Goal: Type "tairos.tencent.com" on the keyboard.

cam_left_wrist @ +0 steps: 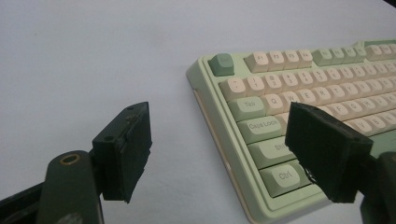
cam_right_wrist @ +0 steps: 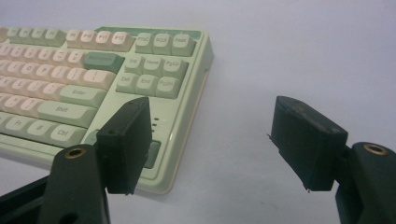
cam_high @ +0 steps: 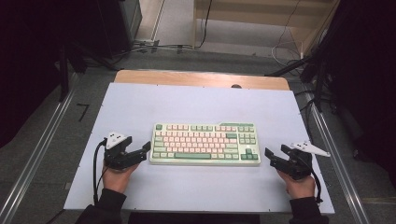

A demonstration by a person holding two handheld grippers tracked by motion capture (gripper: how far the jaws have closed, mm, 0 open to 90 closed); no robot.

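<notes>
A mint-green keyboard (cam_high: 205,143) with cream and green keys lies flat in the middle of a white mat (cam_high: 196,105). My left gripper (cam_high: 142,152) is held just off the keyboard's left end, open and holding nothing. In the left gripper view the keyboard's (cam_left_wrist: 299,88) near-left corner with the Ctrl key sits between and under the spread jaws of my left gripper (cam_left_wrist: 219,140). My right gripper (cam_high: 272,157) hovers off the right end, open and holding nothing. In the right gripper view the keyboard's (cam_right_wrist: 70,70) right corner lies behind the left jaw of my right gripper (cam_right_wrist: 215,140).
The mat covers a wooden table (cam_high: 201,78) whose far edge shows. Metal rails (cam_high: 42,149) run along both sides on the grey floor. Cables (cam_high: 154,46) and dark stands sit beyond the table. Bare mat lies in front of and behind the keyboard.
</notes>
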